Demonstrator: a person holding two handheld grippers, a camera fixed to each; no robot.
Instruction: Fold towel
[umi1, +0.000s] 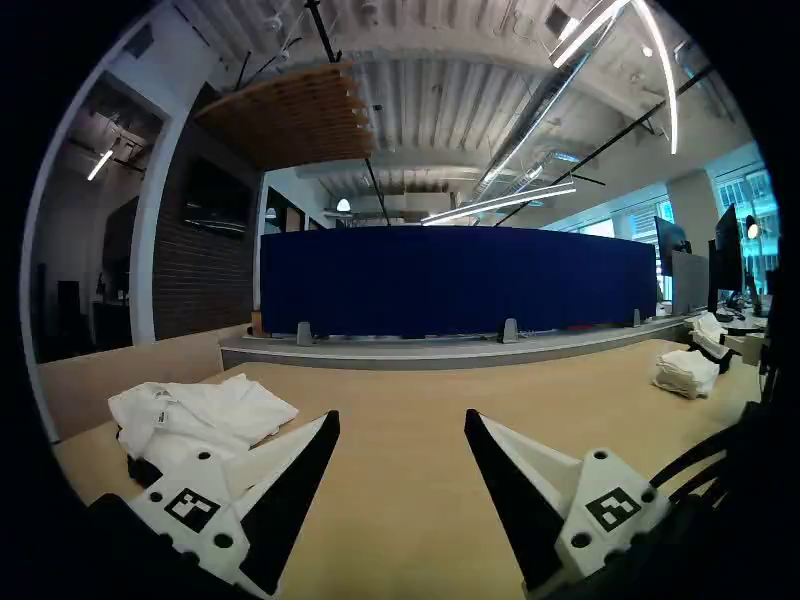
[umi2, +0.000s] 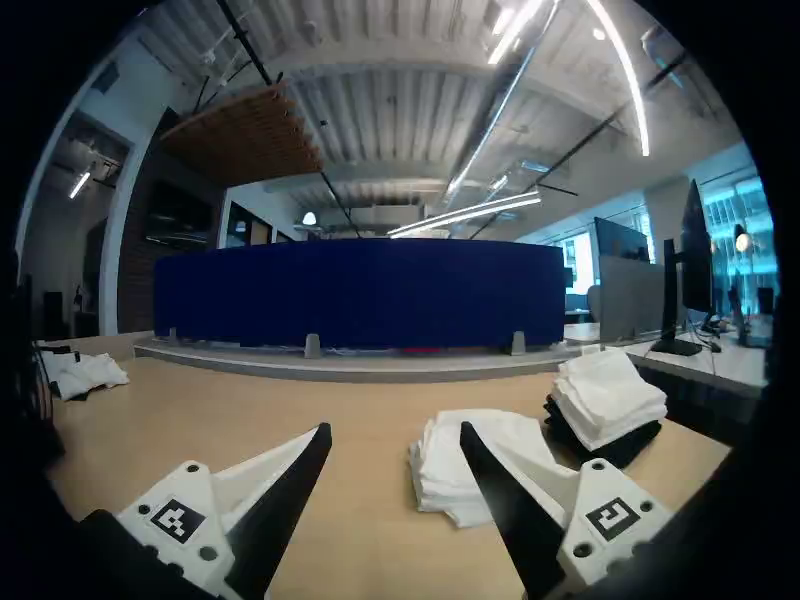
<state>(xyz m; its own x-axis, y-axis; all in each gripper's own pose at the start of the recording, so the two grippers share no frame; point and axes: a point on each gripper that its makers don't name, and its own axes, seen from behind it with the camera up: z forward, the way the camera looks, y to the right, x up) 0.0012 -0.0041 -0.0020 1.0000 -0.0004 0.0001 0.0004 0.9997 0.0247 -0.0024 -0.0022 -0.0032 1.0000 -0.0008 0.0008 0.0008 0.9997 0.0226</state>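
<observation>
A crumpled white towel (umi1: 200, 415) lies at the left of the wooden table (umi1: 420, 420), just beyond my left gripper's left finger. My left gripper (umi1: 400, 425) hovers open over bare wood, nothing between its fingers. In the right gripper view a stack of folded white towels (umi2: 455, 465) lies on the table, partly behind my right finger. My right gripper (umi2: 395, 435) is open and holds nothing. A second folded stack (umi2: 608, 395) rests on a black block at the right. The unfolded pile (umi2: 85, 373) shows far left. Folded towels (umi1: 688, 372) also lie far right in the left gripper view.
A long blue partition (umi1: 450, 280) on a grey ledge closes the back of the table. Monitors (umi2: 690, 270) stand on a desk to the right. Black cables (umi1: 720, 450) hang near the left gripper's right side. A brick wall (umi1: 200, 280) stands at the left.
</observation>
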